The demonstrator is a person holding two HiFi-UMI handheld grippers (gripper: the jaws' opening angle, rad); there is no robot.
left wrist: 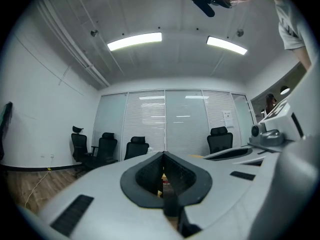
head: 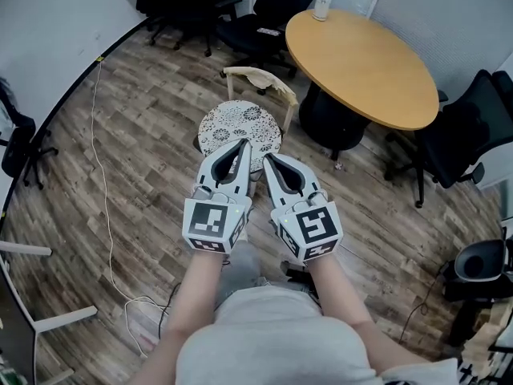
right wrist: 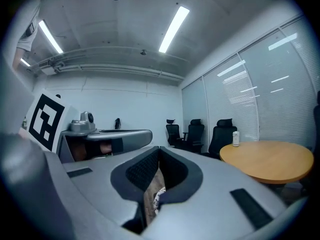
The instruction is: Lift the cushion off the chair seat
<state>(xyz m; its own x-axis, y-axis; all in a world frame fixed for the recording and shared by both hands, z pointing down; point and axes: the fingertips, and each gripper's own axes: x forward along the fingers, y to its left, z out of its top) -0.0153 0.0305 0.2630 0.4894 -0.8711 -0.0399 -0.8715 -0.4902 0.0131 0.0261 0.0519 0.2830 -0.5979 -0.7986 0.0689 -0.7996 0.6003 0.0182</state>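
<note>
Black-and-white patterned, the round cushion (head: pixel 239 125) lies flat on the wooden chair (head: pixel 258 77) before your left gripper (head: pixel 244 144) and right gripper (head: pixel 267 159), both pressed together on nothing; probably soft, light and floppy, it should lift best by opposite rim edges.

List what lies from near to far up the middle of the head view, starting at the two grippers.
The left gripper and right gripper, side by side → patterned round cushion → wooden chair backrest → black office chair.
</note>
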